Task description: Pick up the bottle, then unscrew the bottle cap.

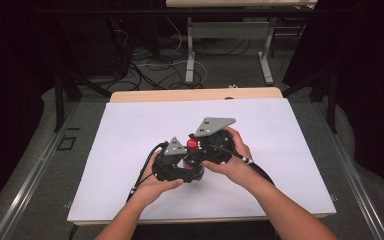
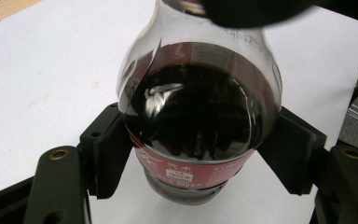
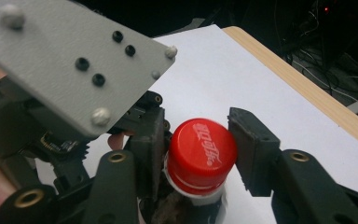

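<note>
Black left gripper (image 1: 180,167), right gripper (image 1: 207,147): grey 3-cornered plates, brass-ringed screw holes, black cables; forearms unsleeved.

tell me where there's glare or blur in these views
Left gripper view: white glare streaks on the clear plastic bottle of dark cola, and the black shape at the top edge is blurred. Right gripper view: the grey three-cornered plate is soft, the red screw cap sharp. High view: dim surroundings.

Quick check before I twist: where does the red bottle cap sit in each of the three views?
High view: red cap at centre, between the two grippers.
Left gripper view: hidden at the top edge; below it the cola bottle sits between the jaws.
Right gripper view: cap lower centre, between the jaws.
Shared landmark: white table sheet.
</note>
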The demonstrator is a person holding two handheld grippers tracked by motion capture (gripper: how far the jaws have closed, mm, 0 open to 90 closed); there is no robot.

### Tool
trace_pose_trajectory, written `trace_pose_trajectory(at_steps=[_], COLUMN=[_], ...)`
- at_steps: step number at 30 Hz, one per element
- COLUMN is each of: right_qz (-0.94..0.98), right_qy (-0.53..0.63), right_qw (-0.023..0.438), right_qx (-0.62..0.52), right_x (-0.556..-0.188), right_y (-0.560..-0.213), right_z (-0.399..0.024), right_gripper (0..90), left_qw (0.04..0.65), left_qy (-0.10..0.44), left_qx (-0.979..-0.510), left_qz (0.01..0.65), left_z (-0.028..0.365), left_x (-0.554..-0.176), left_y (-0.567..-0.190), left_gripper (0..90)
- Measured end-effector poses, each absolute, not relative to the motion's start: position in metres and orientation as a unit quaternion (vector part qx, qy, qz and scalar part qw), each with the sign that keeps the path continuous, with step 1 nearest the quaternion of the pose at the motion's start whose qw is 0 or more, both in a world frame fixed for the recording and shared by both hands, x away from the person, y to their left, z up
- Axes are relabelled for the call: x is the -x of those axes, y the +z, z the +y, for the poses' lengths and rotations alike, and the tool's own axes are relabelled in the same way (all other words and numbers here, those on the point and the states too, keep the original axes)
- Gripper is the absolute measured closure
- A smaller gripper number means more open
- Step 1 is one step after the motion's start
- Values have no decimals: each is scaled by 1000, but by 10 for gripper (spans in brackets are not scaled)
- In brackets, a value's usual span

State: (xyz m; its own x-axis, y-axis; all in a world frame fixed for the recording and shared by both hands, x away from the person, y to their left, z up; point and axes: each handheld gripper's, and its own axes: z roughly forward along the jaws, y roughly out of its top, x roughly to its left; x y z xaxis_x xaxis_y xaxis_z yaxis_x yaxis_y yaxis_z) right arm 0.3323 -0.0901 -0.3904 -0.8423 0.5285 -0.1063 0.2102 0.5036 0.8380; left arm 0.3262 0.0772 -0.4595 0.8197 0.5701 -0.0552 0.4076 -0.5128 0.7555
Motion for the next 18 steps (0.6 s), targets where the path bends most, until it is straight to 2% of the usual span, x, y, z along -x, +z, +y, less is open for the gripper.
trace_pose_trajectory(at_steps=[5,14,18], right_qz=[852,863,865], right_qy=[453,466,462], right_qw=[158,91,95], right_qx=[-212,-169,-168], right_x=[-340,-355,-356], right_y=[-390,-384,-381], right_z=[-93,-103,-106], right_gripper=[600,605,605], left_qw=[404,412,409], left_qy=[101,105,108], left_qx=[-865,-861,-862], left_qz=[279,280,281], left_z=[77,74,74], left_x=[-326,-325,-326], left_y=[-460,-463,-465], left_gripper=[305,305,305])
